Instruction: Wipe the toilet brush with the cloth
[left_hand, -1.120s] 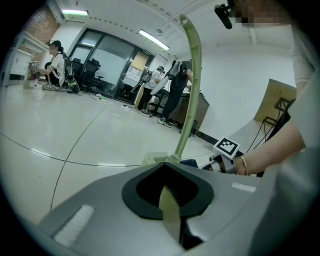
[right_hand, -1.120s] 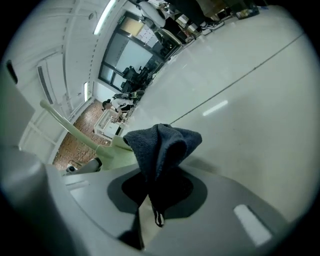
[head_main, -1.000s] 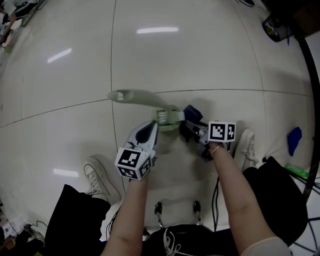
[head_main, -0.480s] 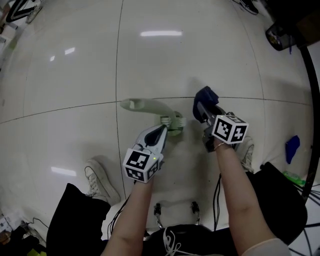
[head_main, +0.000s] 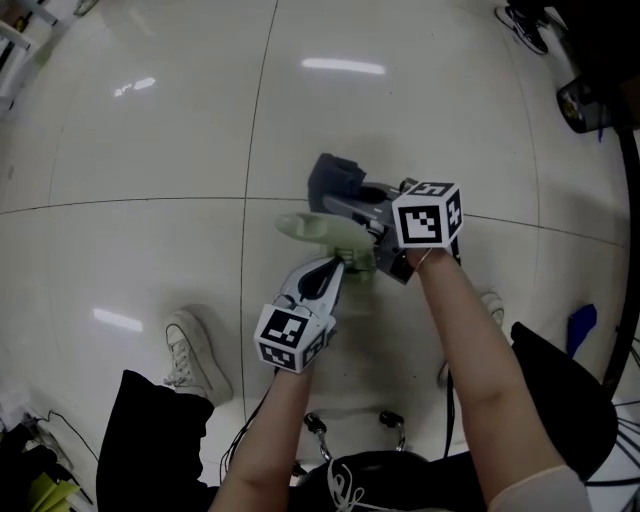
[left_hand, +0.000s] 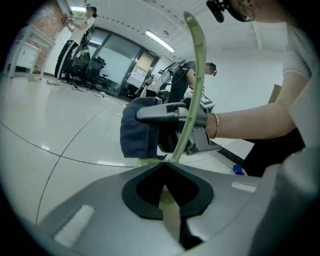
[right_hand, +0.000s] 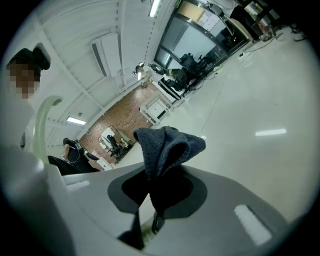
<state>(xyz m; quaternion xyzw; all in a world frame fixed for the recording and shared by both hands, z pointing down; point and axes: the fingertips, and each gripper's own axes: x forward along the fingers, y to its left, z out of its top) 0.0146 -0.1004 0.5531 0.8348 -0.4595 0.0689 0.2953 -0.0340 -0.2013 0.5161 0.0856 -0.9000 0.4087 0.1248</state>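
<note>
Left gripper (head_main: 340, 263) clamped on pale green toilet brush (head_main: 318, 228), held above floor (head_main: 150, 150). Right gripper (head_main: 335, 203) pinching dark cloth (head_main: 335, 178) just beside handle; contact unclear. Bristle end mostly hidden behind grippers.

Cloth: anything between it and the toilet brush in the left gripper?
Nothing visible. The right gripper holds the cloth right beside the handle of the toilet brush, which the left gripper grips. Whether cloth and handle touch is unclear.
</note>
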